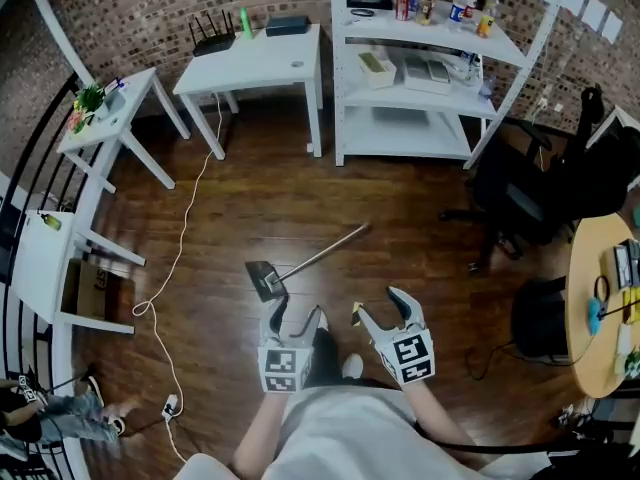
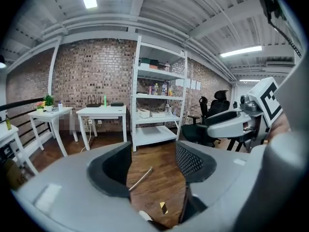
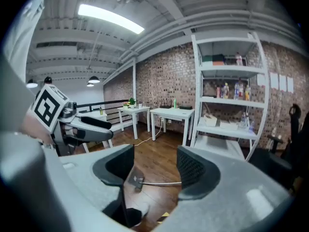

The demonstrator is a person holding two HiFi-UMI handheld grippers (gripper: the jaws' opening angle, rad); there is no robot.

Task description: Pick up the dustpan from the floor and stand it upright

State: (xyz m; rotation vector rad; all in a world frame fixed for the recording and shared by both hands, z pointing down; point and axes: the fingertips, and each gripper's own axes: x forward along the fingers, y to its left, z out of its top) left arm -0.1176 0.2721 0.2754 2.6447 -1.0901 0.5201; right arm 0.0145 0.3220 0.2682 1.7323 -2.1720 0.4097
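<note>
The dustpan (image 1: 264,278) lies flat on the wooden floor, its dark pan to the left and its long metal handle (image 1: 325,254) running up to the right. My left gripper (image 1: 297,318) hovers just below the pan, open and empty. Beside it, my right gripper (image 1: 381,306) is also open and empty, below the handle. In the left gripper view the handle (image 2: 141,178) shows between the open jaws of the left gripper (image 2: 153,166). Through the right gripper (image 3: 153,170) I see the pan (image 3: 135,180) and handle (image 3: 161,183) on the floor ahead.
A white cable (image 1: 180,258) trails across the floor at the left. Two white tables (image 1: 255,63) and a white shelf unit (image 1: 425,78) stand along the brick wall. A black office chair (image 1: 520,198) and a round wooden table (image 1: 600,298) are at the right.
</note>
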